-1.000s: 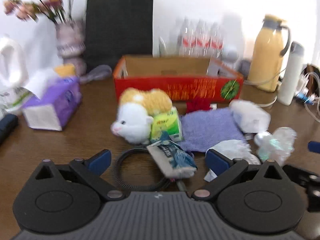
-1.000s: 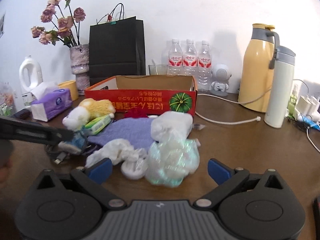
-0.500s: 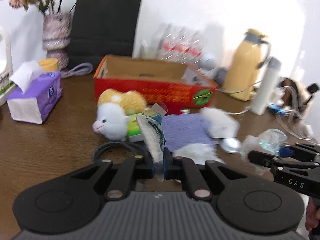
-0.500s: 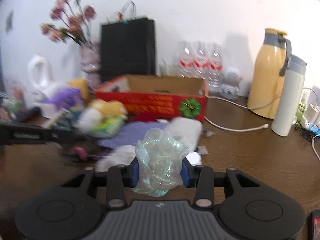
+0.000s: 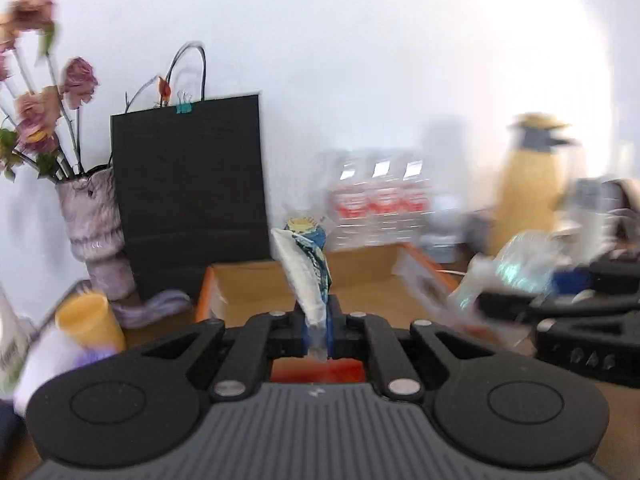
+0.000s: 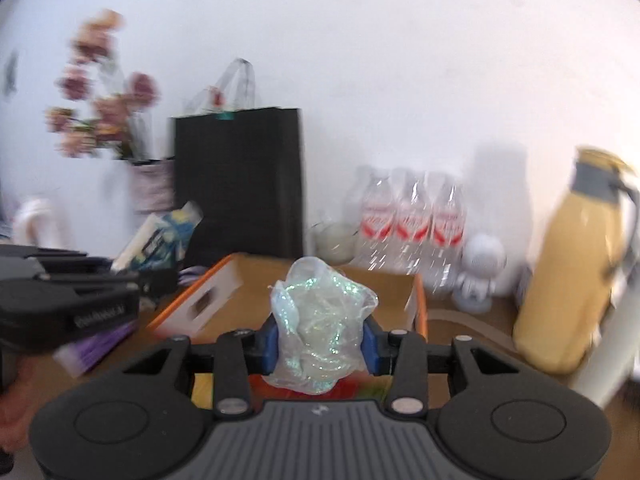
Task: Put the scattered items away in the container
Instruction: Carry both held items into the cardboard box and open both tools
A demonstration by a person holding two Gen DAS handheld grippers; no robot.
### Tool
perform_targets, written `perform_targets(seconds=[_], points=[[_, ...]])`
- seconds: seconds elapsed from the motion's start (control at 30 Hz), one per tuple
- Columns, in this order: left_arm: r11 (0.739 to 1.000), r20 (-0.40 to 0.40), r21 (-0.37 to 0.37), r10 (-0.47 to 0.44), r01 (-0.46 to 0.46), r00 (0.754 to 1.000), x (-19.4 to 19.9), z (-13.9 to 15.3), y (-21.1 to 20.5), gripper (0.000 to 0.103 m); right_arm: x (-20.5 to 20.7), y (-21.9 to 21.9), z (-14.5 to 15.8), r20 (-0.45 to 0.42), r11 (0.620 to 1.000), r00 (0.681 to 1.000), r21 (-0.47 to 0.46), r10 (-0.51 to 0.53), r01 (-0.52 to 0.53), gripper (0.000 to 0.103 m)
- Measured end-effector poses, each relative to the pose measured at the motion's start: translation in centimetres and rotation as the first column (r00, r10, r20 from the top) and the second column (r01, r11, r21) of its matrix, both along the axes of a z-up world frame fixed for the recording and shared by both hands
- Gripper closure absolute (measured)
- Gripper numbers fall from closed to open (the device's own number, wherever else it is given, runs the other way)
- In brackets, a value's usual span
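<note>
Cardboard box [image 5: 360,276] at frame centre is now being hovered over, since the crumpled wrapper [image 5: 308,272] got pinched in the left gripper [image 5: 318,330] jaws and the iridescent film wad [image 6: 320,324] clamped in the right gripper [image 6: 320,346], so both look ready for dropping.

Left claw [image 5: 318,330] at lower centre of its own view, 2 fingers pinched nearly together on a thin blue-and-white packet [image 5: 308,276] that stands upright between them. Same claw seen side-on at the left edge of the right view, blurred. Right claw [image 6: 319,346] at lower centre of its view, blue pads [image 6: 269,344] pressed against both sides of a crumpled iridescent wrap [image 6: 320,324]. Also visible, blurred, at the right edge of the left view.
</note>
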State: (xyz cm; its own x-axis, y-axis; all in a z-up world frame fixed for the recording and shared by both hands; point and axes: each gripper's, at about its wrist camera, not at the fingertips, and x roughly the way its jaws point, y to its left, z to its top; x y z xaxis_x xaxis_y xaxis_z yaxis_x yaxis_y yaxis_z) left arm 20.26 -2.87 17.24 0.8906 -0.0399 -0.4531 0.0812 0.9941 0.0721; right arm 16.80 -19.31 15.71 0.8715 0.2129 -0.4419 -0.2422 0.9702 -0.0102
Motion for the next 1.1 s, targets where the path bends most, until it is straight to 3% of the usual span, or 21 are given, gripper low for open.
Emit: perform_targets(seconds=[0.13, 0.53, 0.6, 0.67, 0.73, 0.8, 0.83, 0.9, 0.93, 1.0, 1.07, 1.1], points=[[0.999, -0.033, -0.041, -0.005, 0.004, 0.999, 4.7, 0.3, 0.6, 0.094, 5.5, 0.6, 1.2, -0.016, 1.000, 1.000, -0.018, -0.014, 0.014, 0.065], [0.998, -0.043, -0.064, -0.001, -0.001, 0.999, 9.7, -2.1, 2.0, 0.094, 12.5, 1.0, -1.3, -0.069, 0.999, 0.997, -0.006, -0.033, 0.033, 0.064], [0.996, -0.094, -0.083, 0.006, -0.014, 0.996, 12.3, -2.6, 2.4, 0.094, 14.5, 1.4, -1.6, -0.109, 1.000, 0.994, 0.004, -0.030, 0.031, 0.064], [0.989, -0.257, -0.133, 0.030, -0.066, 0.966, 16.1, -3.8, 3.2, 0.094, 18.1, 1.5, -2.4, -0.234, 0.998, 0.971, 0.031, -0.051, 0.060, 0.064], [0.989, -0.331, -0.106, 0.063, -0.103, 0.942, 18.1, -4.5, 3.4, 0.094, 21.0, 1.4, -3.1, -0.356, 0.996, 0.932, 0.039, -0.062, 0.081, 0.064], [0.993, -0.412, -0.101, 0.014, -0.060, 0.911, 19.5, -5.2, 3.3, 0.094, 22.9, 1.8, -3.8, -0.442, 0.997, 0.894, -0.008, -0.067, 0.071, 0.064], [0.994, -0.499, -0.106, -0.017, -0.042, 0.867, 20.8, -6.3, 3.2, 0.094, 24.1, 1.9, -4.3, -0.500, 0.999, 0.864, -0.016, -0.052, 0.051, 0.064], [0.998, -0.665, -0.055, -0.010, -0.036, 0.747, 22.9, -9.0, 2.7, 0.094, 26.4, 2.1, -5.9, -0.616, 0.997, 0.784, -0.049, -0.077, 0.059, 0.064], [0.999, -0.692, -0.008, 0.022, -0.038, 0.721, 23.5, -10.0, 2.3, 0.094, 27.3, 2.5, -7.0, -0.654, 0.994, 0.749, -0.094, -0.105, 0.057, 0.064], [0.999, -0.705, 0.040, 0.054, -0.036, 0.707, 23.9, -11.1, 1.9, 0.094, 28.2, 3.3, -8.9, -0.691, 0.987, 0.708, -0.154, -0.145, 0.052, 0.064], [0.999, -0.722, 0.007, 0.034, -0.042, 0.691, 24.1, -11.7, 1.9, 0.091, 28.7, 3.7, -10.5, -0.730, 0.988, 0.669, -0.145, -0.137, 0.045, 0.062], [0.999, -0.723, -0.001, 0.026, -0.039, 0.690, 24.1, -11.7, 1.9, 0.089, 28.9, 3.8, -11.3, -0.755, 0.991, 0.644, -0.130, -0.126, 0.042, 0.051]])
